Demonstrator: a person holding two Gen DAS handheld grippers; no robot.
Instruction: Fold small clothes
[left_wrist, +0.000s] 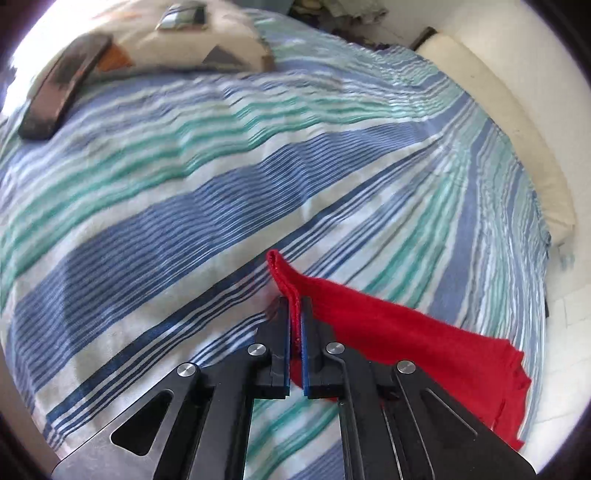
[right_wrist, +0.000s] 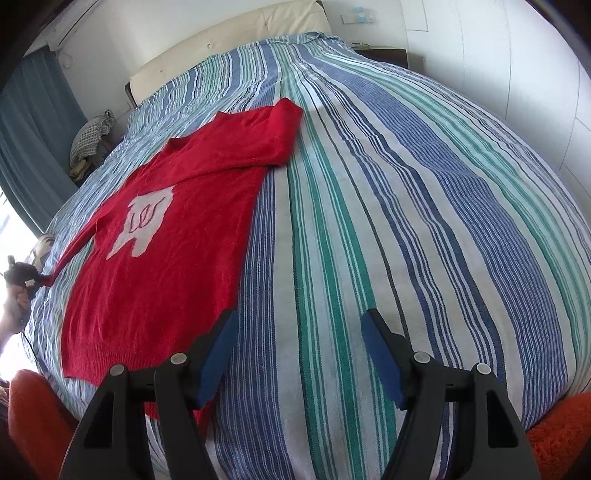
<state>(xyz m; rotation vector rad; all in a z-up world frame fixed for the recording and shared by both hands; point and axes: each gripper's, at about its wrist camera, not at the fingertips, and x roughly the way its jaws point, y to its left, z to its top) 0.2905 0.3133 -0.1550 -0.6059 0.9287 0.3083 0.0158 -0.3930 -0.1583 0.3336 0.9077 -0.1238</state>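
The left gripper (left_wrist: 295, 314) is clamped on the cuff of the red sweater's sleeve (left_wrist: 388, 328), at the lower centre of the left wrist view, the sleeve trailing off to the lower right; likely a pinch for drawing the sleeve across the body. The right gripper (right_wrist: 299, 354) stands wide and empty over bare striped bedspread (right_wrist: 369, 221), low in its frame, beside the hem. The red sweater (right_wrist: 166, 240) lies flat at centre-left. To its right the bedspread is open; a patterned pillow (left_wrist: 177, 40) sits in the upper left of the left view.
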